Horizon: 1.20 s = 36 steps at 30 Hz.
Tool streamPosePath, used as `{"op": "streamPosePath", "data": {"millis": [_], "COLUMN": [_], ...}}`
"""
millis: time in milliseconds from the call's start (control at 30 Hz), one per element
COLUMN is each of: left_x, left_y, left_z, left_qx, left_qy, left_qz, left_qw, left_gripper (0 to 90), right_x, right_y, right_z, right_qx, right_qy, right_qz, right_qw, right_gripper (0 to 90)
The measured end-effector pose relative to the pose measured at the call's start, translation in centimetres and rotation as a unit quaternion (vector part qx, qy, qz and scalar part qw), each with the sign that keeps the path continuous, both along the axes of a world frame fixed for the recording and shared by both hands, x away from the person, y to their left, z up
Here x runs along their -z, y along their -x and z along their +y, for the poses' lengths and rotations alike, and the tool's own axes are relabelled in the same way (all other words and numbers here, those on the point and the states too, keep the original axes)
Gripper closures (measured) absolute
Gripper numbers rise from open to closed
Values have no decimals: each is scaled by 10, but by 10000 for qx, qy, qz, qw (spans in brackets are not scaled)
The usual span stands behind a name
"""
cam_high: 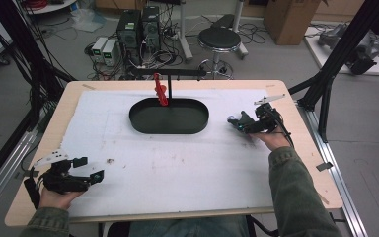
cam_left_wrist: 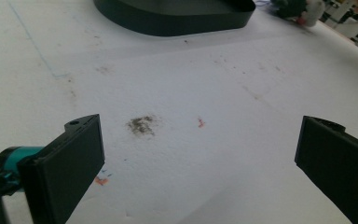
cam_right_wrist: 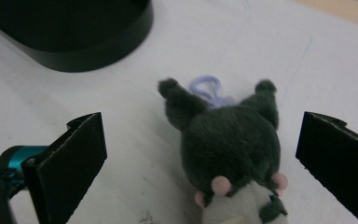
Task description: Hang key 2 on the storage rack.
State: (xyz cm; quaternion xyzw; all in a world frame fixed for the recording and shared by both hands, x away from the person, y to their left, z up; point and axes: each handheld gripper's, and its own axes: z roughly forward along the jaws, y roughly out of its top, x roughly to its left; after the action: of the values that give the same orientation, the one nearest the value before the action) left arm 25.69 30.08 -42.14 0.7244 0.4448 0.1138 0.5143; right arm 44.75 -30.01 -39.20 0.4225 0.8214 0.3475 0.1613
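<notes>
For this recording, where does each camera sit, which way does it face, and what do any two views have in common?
High view: above the person's side, facing forward and down on the table; both forearms, left gripper, right gripper.
Left gripper view: on the left gripper, looking across the white sheet to the black tray; open jaws.
Right gripper view: on the right gripper, facing the plush toy; open jaws.
All share the black tray.

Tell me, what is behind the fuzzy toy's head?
A purple loop pokes out behind the toy, between its ears. Farther back stands the black tray. Where the loop attaches is hidden by the head.
</notes>
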Motion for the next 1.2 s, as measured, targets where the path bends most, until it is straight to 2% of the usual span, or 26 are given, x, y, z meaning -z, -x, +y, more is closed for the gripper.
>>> {"op": "streamPosePath", "data": {"millis": [100,200,300,367,400,433,533,633,700,733,900,1000,1133,1200], "left_x": [-3,-2,-1,-1,-1,-1,-1,-1,-2,-2,-4,-4,-5,-5], "left_y": [0,0,0,0,1,1,2,2,2,2,3,4,4,4], "left_z": [-1,-2,-2,-2,-1,-1,-1,-2,-2,-3,-4,-4,-5,-6], "left_qx": [-5,-5,-30,-37,-35,-29,-15,64,82,111,91,71,74,67], "left_qy": [-29,-78,-98,-74,-49,-47,-41,-7,-25,-28,-51,-71,-119,-128], "left_qz": [-51,-27,-25,-75,-88,-101,-133,-119,-151,-146,-219,-274,-284,-282], "left_qw": [10000,10000,9999,9999,9999,9999,9999,9999,9998,9998,9997,9996,9995,9995], "left_gripper": [18,17,21,33,33,33,33,42,119,123,121,113,113,113], "right_x": [13,24,31,35,35,34,31,28,24,22,9,1,-10,-17], "right_y": [-9,-14,-17,-18,-17,-17,-15,-14,-12,-11,-1,7,16,21], "right_z": [-4,1,9,13,15,15,16,13,9,8,4,1,-2,-2], "right_qx": [111,177,231,201,217,241,252,311,368,382,271,263,196,185], "right_qy": [173,648,998,1201,1364,1348,1380,1229,1061,969,698,400,77,36], "right_qz": [406,582,589,671,660,594,521,580,647,655,678,845,841,789], "right_qw": [9990,9960,9930,9903,9882,9888,9887,9902,9916,9924,9949,9953,9962,9967], "right_gripper": [9,30,83,224,244,308,362,383,386,386,386,385,385,384]}}
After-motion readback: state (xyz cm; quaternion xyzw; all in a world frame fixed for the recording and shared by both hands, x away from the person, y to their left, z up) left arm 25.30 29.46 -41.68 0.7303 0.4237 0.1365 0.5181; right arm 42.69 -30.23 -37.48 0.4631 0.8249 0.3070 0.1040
